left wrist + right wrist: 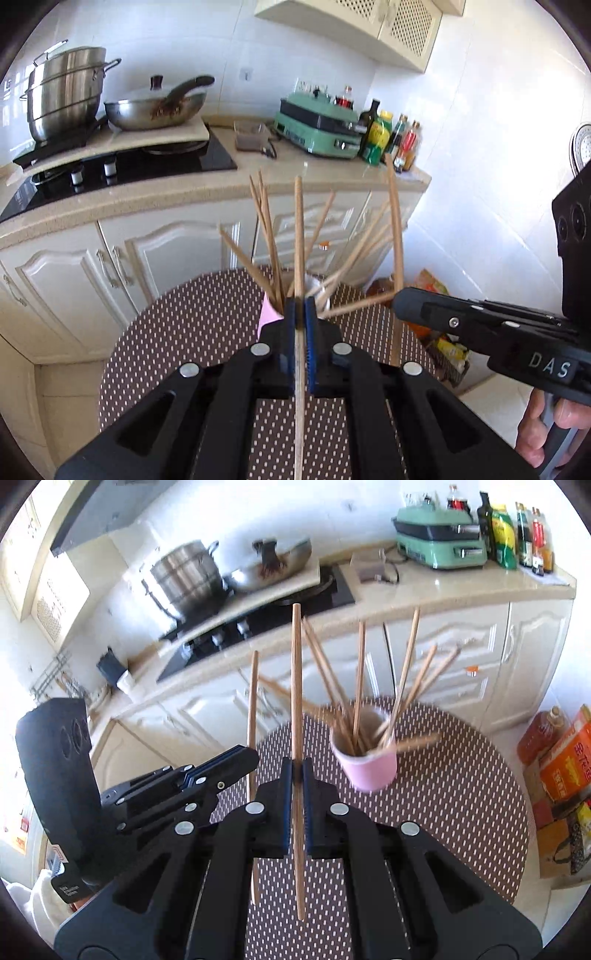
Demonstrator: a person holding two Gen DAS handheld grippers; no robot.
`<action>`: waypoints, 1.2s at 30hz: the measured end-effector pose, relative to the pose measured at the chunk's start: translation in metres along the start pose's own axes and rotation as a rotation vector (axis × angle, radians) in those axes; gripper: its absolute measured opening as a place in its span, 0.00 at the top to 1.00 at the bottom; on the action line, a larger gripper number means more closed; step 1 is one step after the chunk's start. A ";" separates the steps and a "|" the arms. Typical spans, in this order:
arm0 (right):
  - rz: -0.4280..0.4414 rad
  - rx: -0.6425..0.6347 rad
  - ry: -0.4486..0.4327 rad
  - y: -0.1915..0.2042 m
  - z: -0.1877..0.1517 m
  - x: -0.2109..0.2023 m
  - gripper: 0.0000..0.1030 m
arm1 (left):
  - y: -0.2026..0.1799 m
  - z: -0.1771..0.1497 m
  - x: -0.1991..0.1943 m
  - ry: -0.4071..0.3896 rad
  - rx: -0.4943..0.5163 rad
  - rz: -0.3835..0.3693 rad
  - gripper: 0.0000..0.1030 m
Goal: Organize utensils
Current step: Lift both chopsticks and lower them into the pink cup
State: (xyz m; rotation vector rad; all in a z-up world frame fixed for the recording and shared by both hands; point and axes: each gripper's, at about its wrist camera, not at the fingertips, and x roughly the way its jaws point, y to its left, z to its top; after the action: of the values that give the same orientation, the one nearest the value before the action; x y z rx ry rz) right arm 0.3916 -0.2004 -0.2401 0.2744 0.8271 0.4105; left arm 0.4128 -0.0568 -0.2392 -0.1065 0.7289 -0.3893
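In the left wrist view my left gripper [300, 308] is shut on one wooden chopstick [299, 229] that stands upright between the blue pads. Just behind it, mostly hidden, is a pink cup [267, 314] with several chopsticks [266, 236] fanning out of it. My right gripper [398, 302] comes in from the right, shut on a second upright chopstick [395, 221]. In the right wrist view the right gripper [296, 771] clamps its chopstick [295, 686]. The left gripper [254, 755] holds its own chopstick [253, 701] alongside. The pink cup [369, 771] stands to the right on the table.
The cup stands on a round table [461, 794] with a brown dotted cloth. Behind it runs a counter [184, 195] with a stove, a steel pot [66, 92], a wok, a green appliance [321, 129] and bottles. Boxes and bags [565, 768] lie on the floor at right.
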 end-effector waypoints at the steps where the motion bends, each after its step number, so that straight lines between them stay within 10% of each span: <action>1: 0.002 0.003 -0.021 -0.002 0.005 -0.001 0.95 | 0.000 0.005 0.001 -0.017 -0.002 0.002 0.95; 18: -0.062 0.029 -0.309 -0.030 0.051 0.038 0.95 | 0.001 0.074 0.058 -0.279 -0.110 0.063 0.95; 36: -0.060 -0.029 -0.346 -0.044 0.042 0.080 0.95 | 0.016 0.067 0.101 -0.321 -0.155 0.122 0.95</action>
State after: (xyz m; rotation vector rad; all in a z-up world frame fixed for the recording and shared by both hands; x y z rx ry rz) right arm 0.4828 -0.2069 -0.2820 0.2832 0.4892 0.3068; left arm 0.5307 -0.0828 -0.2567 -0.2632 0.4449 -0.1921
